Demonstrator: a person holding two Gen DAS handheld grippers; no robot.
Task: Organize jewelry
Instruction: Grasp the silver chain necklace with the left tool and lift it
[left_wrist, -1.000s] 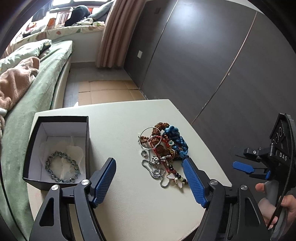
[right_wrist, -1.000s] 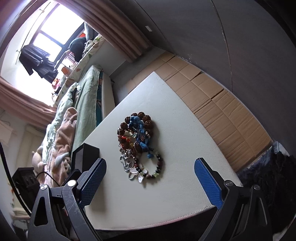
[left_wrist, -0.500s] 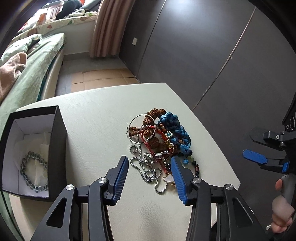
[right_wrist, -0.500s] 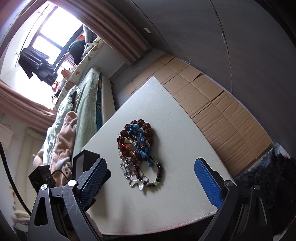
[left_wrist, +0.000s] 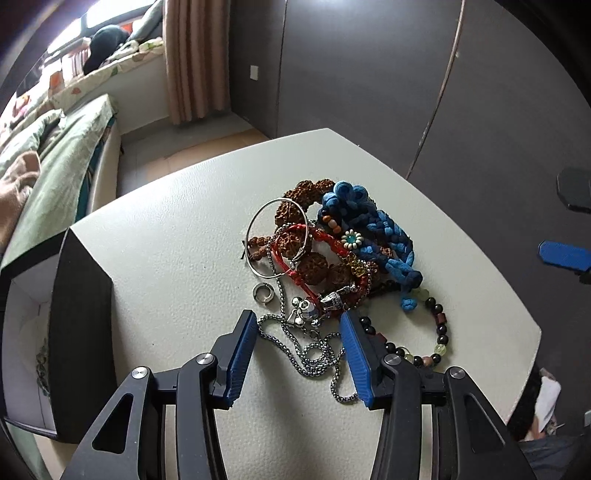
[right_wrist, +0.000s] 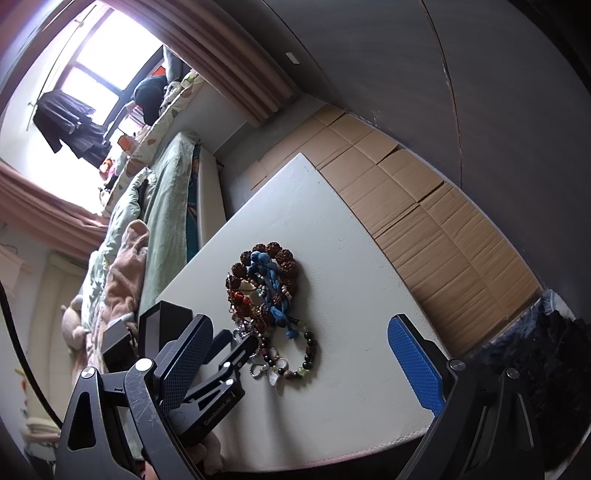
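Note:
A tangled pile of jewelry (left_wrist: 328, 254) lies on the white table (left_wrist: 184, 229): brown seed beads, a blue knotted cord bracelet (left_wrist: 373, 229), a red cord, a silver bangle (left_wrist: 277, 236), a small ring (left_wrist: 263, 292), a dark bead bracelet (left_wrist: 436, 332) and a silver chain (left_wrist: 310, 350). My left gripper (left_wrist: 299, 332) is open and low over the table, its fingers on either side of the silver chain. The pile also shows in the right wrist view (right_wrist: 266, 291). My right gripper (right_wrist: 299, 354) is open and empty, above the table's near edge.
An open black jewelry box (left_wrist: 77, 302) with a white lining stands at the table's left. A bed with green bedding (left_wrist: 55, 166) lies beyond it. Dark cabinet doors (left_wrist: 406, 74) and a cardboard-covered floor (right_wrist: 424, 221) border the table's right side.
My left gripper has moved forward and down to the pile and narrowed its opening; the silver chain now lies between its fingers. The right gripper has barely moved.

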